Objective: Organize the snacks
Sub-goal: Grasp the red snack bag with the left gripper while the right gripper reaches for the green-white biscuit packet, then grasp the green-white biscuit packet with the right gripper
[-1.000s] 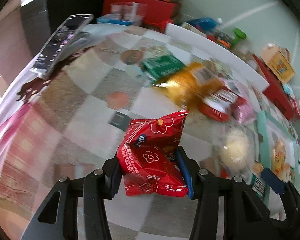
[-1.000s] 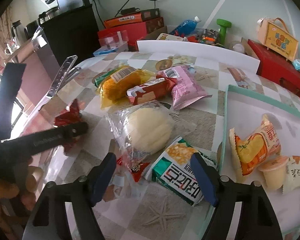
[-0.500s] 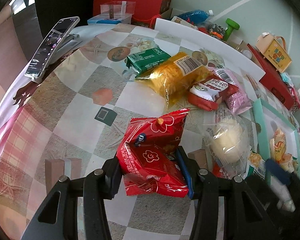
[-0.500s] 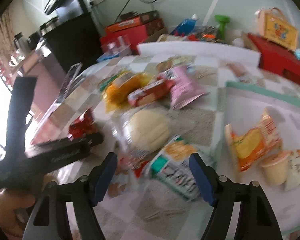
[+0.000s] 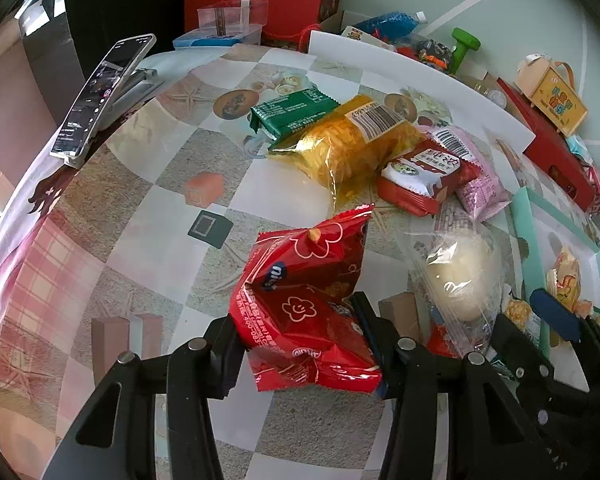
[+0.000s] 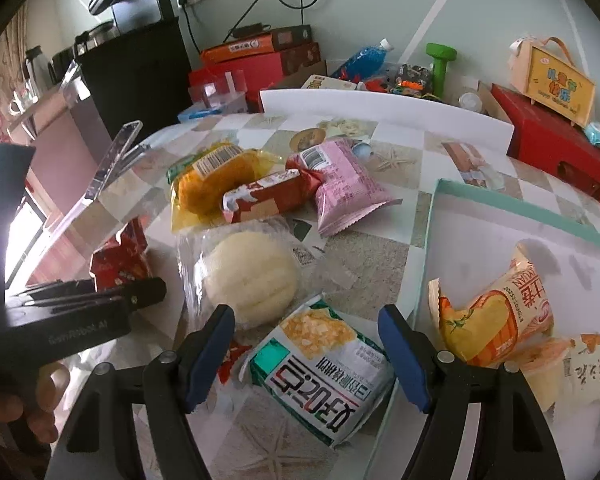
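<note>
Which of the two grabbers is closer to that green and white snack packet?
Right. The right gripper hangs open straddling the green-and-white packet; the left gripper is off to its left, holding the red packet.

The right gripper [image 6: 306, 354] hangs with its blue-padded fingers [image 6: 402, 356] spread wide over a white-and-green snack packet with Korean lettering [image 6: 322, 364], touching nothing. Just ahead lies a pale round bun in clear wrap [image 6: 250, 274]. Beyond it lie a yellow bag [image 6: 208, 184], a red-brown wrapped bar [image 6: 266, 196] and a pink packet [image 6: 346, 186]. Right of the fingers, a white tray with a teal rim [image 6: 430, 216] holds an orange snack pouch [image 6: 496, 312]. On the left, the left gripper [image 6: 112, 280] clamps a red packet [image 6: 120, 258].
</note>
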Available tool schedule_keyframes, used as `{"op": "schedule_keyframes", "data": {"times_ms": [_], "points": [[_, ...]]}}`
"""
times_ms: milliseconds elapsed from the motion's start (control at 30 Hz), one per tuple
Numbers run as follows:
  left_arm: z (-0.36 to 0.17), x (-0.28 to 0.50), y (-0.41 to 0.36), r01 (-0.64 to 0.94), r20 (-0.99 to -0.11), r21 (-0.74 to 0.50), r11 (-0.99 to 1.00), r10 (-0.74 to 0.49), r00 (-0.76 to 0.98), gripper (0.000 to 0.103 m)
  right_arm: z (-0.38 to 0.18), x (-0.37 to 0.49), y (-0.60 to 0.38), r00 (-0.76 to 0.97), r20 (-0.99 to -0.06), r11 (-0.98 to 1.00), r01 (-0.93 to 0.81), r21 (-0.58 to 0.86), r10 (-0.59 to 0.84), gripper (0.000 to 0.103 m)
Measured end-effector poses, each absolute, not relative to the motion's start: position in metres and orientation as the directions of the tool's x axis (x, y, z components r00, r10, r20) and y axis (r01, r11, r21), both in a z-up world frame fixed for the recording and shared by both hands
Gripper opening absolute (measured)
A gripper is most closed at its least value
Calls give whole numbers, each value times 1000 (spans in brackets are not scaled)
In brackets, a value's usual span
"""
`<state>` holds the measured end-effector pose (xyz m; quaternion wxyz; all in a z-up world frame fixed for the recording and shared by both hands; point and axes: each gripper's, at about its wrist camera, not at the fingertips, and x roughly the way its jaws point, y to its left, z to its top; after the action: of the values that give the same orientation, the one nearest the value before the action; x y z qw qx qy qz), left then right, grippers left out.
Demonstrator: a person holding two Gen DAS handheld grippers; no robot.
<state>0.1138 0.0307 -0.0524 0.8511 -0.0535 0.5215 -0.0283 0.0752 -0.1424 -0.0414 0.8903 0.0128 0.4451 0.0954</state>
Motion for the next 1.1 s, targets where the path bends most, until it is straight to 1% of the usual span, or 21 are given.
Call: {"op": "schedule_keyframes", "data": {"times_ms": [200, 333, 400, 500, 633, 767, 900, 967, 1033, 1100], "points": [[-52, 114, 32, -10, -885, -121, 993, -104, 454, 51, -41, 66, -135, 533, -826, 979, -180, 100, 183, 77], [-52, 114, 32, -10, -885, -121, 993, -104, 454, 51, -44, 61, -134, 492, -838, 969, -180, 167, 236, 77], [-52, 114, 32, -10, -885, -121, 993, -103, 454, 51, -46, 60, -132, 482, -843, 968, -185, 169, 239, 77], [-52, 114, 32, -10, -886, -119, 993, -101, 453, 51, -50, 58, -126, 473, -856, 973, -193, 130, 208, 74], [-53, 114, 31, -8, -886, -106, 994, -91, 454, 51, -54, 57, -118, 480, -868, 978, -207, 33, 131, 70], [-54, 115, 29, -4, -887, -89, 996, -78, 456, 51, -59, 57, -109, 488, -871, 972, -227, -67, 54, 70], [-55, 115, 25, 3, -888, -65, 998, -59, 457, 51, -60, 57, -108, 491, -869, 970, -234, -67, 58, 68], [-55, 115, 24, 6, -888, -51, 999, -48, 458, 51, -60, 57, -108, 490, -869, 971, -233, -58, 65, 64], [-55, 115, 24, 9, -888, -42, 999, -41, 458, 51, -60, 59, -112, 487, -869, 975, -218, -28, 84, 55], [-55, 115, 24, 7, -887, -45, 999, -43, 460, 51, -58, 58, -113, 490, -868, 977, -209, -32, 76, 54]]}}
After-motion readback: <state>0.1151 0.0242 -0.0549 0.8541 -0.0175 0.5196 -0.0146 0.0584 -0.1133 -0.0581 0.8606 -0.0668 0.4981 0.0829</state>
